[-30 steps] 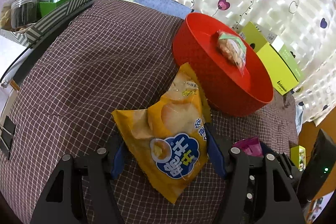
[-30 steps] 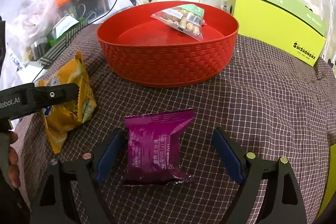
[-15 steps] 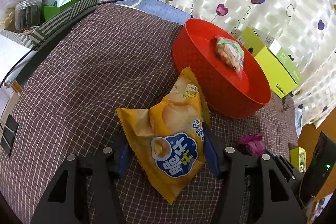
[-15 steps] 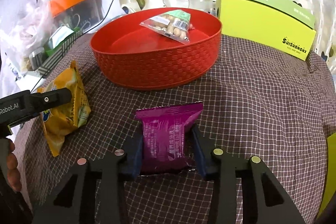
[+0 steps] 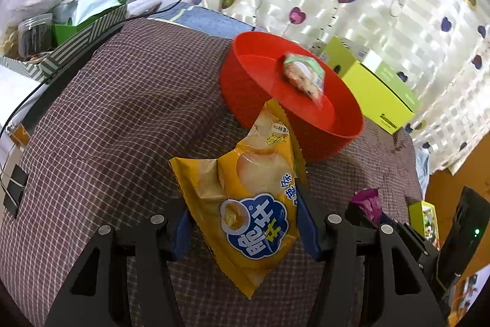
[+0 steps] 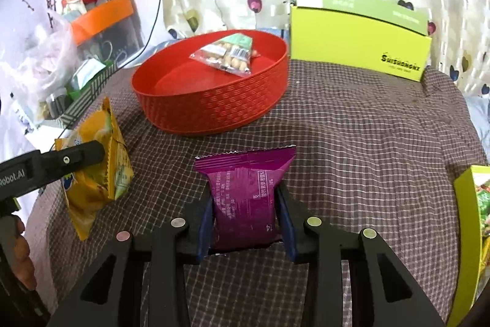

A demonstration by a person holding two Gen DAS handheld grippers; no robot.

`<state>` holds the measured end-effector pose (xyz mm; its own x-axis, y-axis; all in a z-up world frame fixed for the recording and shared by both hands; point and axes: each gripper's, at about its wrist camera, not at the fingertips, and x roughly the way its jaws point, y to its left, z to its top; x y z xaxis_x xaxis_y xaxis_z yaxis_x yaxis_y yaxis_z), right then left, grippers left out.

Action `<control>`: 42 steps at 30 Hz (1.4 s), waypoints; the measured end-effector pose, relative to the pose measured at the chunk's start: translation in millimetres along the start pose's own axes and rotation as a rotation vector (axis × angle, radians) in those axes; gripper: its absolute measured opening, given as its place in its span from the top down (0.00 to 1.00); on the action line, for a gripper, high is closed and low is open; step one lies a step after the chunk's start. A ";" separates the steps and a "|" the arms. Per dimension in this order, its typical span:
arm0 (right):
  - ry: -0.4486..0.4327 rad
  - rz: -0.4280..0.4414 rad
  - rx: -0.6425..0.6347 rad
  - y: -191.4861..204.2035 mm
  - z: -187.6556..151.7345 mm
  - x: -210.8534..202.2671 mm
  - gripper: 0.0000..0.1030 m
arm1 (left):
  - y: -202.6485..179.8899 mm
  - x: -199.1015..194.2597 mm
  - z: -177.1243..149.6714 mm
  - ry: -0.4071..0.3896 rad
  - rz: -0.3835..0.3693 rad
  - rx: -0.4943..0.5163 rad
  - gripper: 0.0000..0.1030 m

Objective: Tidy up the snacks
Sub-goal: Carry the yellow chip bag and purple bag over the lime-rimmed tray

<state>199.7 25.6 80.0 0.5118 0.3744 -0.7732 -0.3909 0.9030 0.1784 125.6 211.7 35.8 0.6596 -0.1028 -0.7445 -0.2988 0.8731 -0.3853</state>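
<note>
The red woven-pattern basket [image 6: 211,100] sits on the checked tablecloth [image 6: 352,137], with a clear bag of peanuts [image 6: 228,55] already inside it. Just short of the basket, the left gripper [image 5: 242,222] is clamped on a yellow chip bag [image 5: 251,204], puffy and crinkled, printed with a blue logo. Nearer than the basket, the right gripper [image 6: 245,216] pinches a glossy purple snack packet [image 6: 245,198] with crimped ends. To do this well, I would lift each pack clear above the basket's rim before moving over it, gripping lightly so the chips don't crush, and release low over the bare floor beside the peanuts.
</note>
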 end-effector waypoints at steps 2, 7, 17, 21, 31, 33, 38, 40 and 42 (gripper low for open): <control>-0.007 -0.006 0.000 -2.2 -2.0 -7.1 0.65 | -7.2 -3.3 -2.9 -0.004 -0.003 0.020 0.43; -0.027 -0.016 0.009 -10.0 -7.4 -25.4 0.65 | -22.9 -10.3 -10.4 0.000 -0.019 0.056 0.43; -0.073 -0.040 0.031 -30.7 -19.4 -68.4 0.65 | -58.5 -28.1 -22.6 -0.010 -0.066 0.122 0.43; -0.088 -0.054 0.043 -40.2 -25.0 -83.3 0.65 | -73.5 -33.1 -28.8 -0.009 -0.087 0.145 0.43; -0.120 -0.084 0.082 -70.2 -40.1 -116.6 0.65 | -112.0 -41.2 -45.3 -0.004 -0.130 0.197 0.43; -0.130 -0.094 0.089 -77.1 -43.5 -124.8 0.65 | -122.1 -42.5 -49.6 -0.002 -0.141 0.211 0.43; -0.149 -0.112 0.116 -96.1 -52.8 -142.8 0.65 | -144.4 -44.7 -60.1 0.001 -0.162 0.244 0.43; -0.155 -0.120 0.128 -103.6 -56.4 -149.2 0.65 | -153.8 -45.7 -63.9 0.003 -0.172 0.257 0.43; -0.160 -0.130 0.137 -110.0 -60.0 -155.4 0.65 | -161.6 -46.8 -67.2 0.003 -0.180 0.268 0.43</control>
<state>117.3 -144.5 144.1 0.6700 0.2725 -0.6905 -0.2125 0.9617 0.1733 96.7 43.4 96.4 0.6835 -0.2682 -0.6789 0.0151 0.9351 -0.3542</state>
